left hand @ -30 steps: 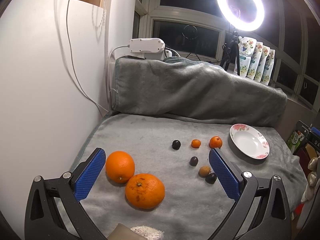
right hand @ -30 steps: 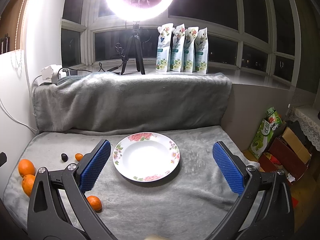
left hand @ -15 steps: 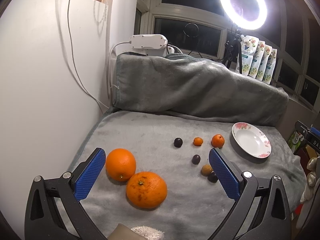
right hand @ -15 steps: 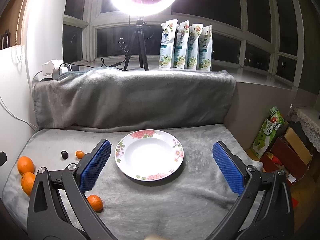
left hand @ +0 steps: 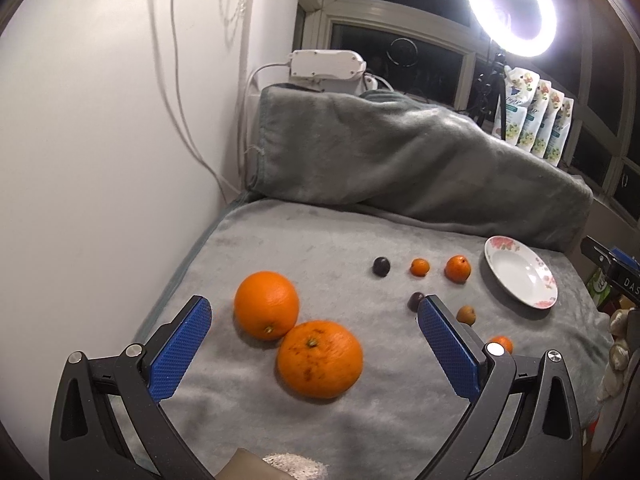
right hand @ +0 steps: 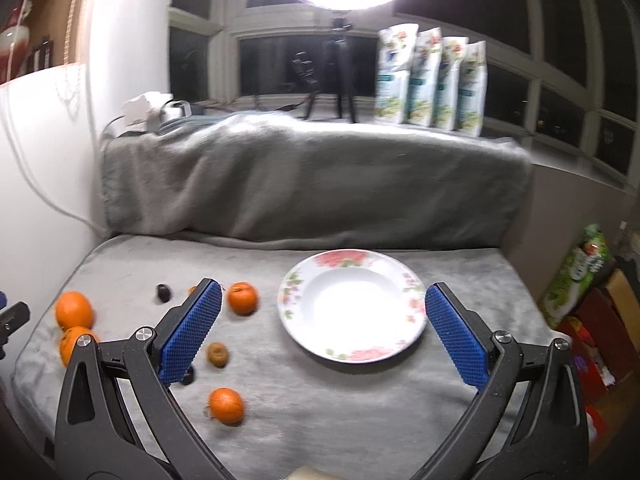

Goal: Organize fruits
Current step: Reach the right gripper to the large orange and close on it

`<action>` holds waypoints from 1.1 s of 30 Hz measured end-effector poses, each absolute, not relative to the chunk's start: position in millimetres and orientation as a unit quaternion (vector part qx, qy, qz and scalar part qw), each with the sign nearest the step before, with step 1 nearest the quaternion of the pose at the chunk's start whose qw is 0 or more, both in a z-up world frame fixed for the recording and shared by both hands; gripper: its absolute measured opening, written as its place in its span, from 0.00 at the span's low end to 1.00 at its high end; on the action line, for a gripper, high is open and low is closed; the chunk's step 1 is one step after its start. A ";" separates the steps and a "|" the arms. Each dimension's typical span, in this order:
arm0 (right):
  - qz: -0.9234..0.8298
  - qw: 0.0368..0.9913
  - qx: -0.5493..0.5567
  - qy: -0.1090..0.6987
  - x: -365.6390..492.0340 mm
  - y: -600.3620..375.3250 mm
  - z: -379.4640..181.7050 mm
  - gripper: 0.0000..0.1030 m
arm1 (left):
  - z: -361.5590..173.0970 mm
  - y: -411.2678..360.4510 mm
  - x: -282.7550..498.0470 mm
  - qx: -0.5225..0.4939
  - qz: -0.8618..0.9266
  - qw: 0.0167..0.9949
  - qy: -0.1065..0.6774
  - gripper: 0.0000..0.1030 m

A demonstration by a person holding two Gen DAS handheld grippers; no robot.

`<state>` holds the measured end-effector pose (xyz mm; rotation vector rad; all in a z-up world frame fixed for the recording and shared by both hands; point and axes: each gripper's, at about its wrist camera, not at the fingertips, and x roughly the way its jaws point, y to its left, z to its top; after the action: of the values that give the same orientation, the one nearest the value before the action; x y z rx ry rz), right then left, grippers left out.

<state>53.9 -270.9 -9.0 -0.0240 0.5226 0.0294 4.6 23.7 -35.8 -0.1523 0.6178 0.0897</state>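
Framing two large oranges [left hand: 298, 328], touching each other, just ahead between its wide-open, empty jaws, left gripper [left hand: 314, 344] is nearer them; floral plate [right hand: 416, 316] sits between right gripper [right hand: 324, 332] jaws, equally wide, holding nothing; small tangerine [right hand: 226, 405] lies low left.

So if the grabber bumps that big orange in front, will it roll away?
Probably only a little. The front orange is round, so a nudge could start it rolling, but the fuzzy grey blanket looks soft and would likely slow it. It also touches the second big orange, which may block it or get pushed along.
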 end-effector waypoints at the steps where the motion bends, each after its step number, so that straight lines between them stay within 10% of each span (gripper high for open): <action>1: 0.027 0.965 -0.013 0.262 57.1 -266.7 -10.5 1.00 | -37.8 25.8 4.1 -0.077 0.046 0.947 0.307 0.99; 33: 0.416 0.770 0.043 0.483 130.0 -90.8 -94.5 0.93 | -122.6 49.3 12.9 -0.216 -0.033 0.886 0.410 0.83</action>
<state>130.0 -90.8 -94.5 0.0926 1.0472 0.9023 12.9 49.3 -122.6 -0.4484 0.8529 -0.0688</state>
